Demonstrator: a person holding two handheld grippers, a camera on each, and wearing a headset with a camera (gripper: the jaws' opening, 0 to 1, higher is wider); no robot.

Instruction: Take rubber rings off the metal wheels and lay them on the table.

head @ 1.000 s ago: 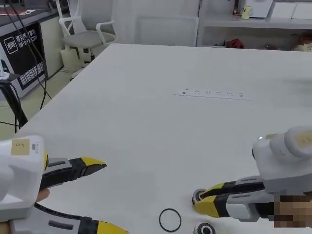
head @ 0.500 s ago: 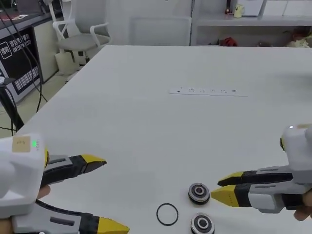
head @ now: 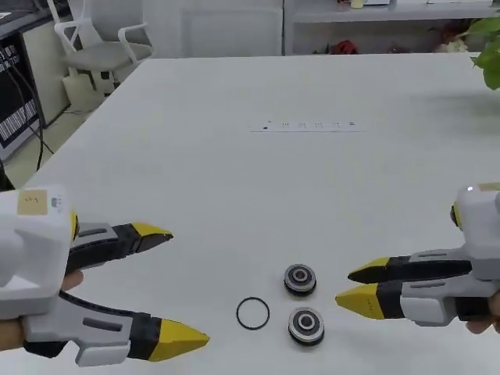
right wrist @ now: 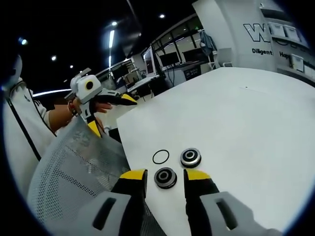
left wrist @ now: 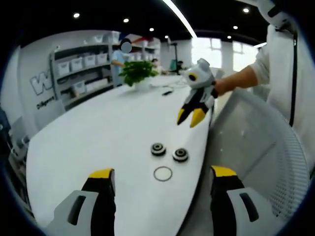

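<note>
Off the far wheel — right claw (parted) has withdrawn.

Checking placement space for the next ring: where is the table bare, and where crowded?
Free: the table stretch between the far wheel and the socket strip, and the patch between the rubber ring and the left gripper. Crowded: ring, far wheel and near wheel bunch by the front edge, ahead of the right gripper.

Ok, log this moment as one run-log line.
left gripper open, empty | right gripper open, empty | rubber ring loose on table | far wheel and near wheel flat on table, untouched
</note>
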